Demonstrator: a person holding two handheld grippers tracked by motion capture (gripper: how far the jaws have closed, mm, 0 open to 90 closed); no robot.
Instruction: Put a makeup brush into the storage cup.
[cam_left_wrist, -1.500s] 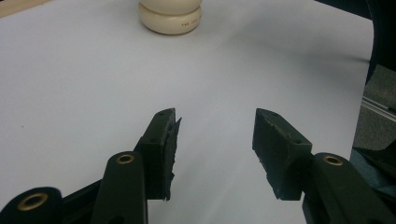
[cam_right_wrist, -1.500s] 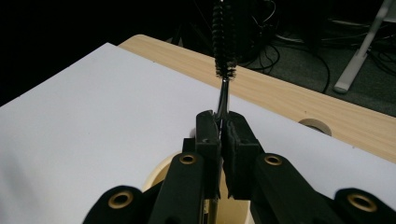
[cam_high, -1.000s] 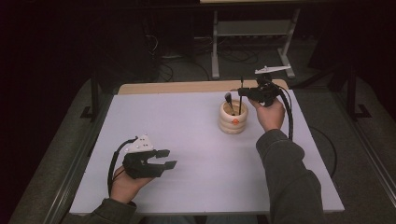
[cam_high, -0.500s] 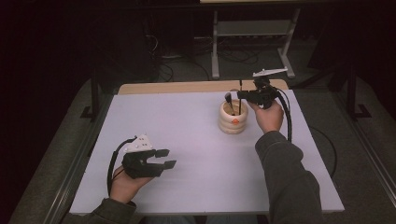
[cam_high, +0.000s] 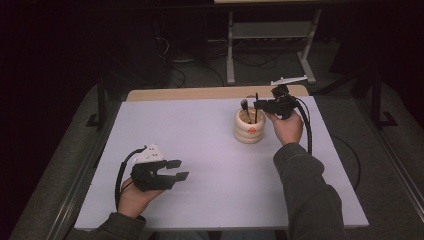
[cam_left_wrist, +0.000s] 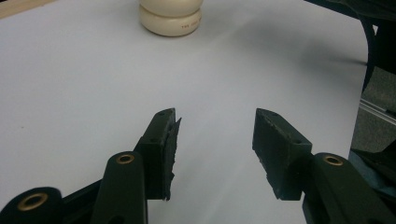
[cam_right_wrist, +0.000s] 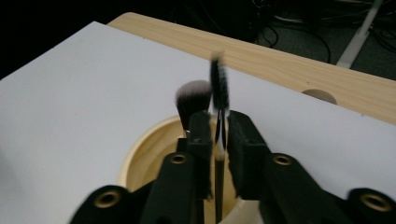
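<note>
A cream ringed holder (cam_high: 250, 131) (cam_left_wrist: 171, 18) (cam_right_wrist: 140, 158) stands on the white table top, right of centre. In it stands a fluffy black brush (cam_high: 244, 105) (cam_right_wrist: 193, 95). My right gripper (cam_high: 257, 105) (cam_right_wrist: 218, 119) hovers over the holder's mouth. Its jaws have just been opening, and a thin dark brush (cam_high: 256, 99) (cam_right_wrist: 219, 86) stands between them, blurred, with a slim gap on each side. My left gripper (cam_high: 177, 169) (cam_left_wrist: 215, 116) rests near the front left of the table, open with nothing between its jaws.
The white table top (cam_high: 200, 140) has a wooden strip (cam_high: 200, 93) along its far edge, with a round hole (cam_right_wrist: 319, 95) in it. A metal stand (cam_high: 270, 35) and cables lie on the dark floor beyond. A black cable (cam_high: 306, 125) trails from my right gripper.
The thin brush stands a little lower over the holder than before, and the right jaws have parted slightly around it. The left hand has stayed still.
</note>
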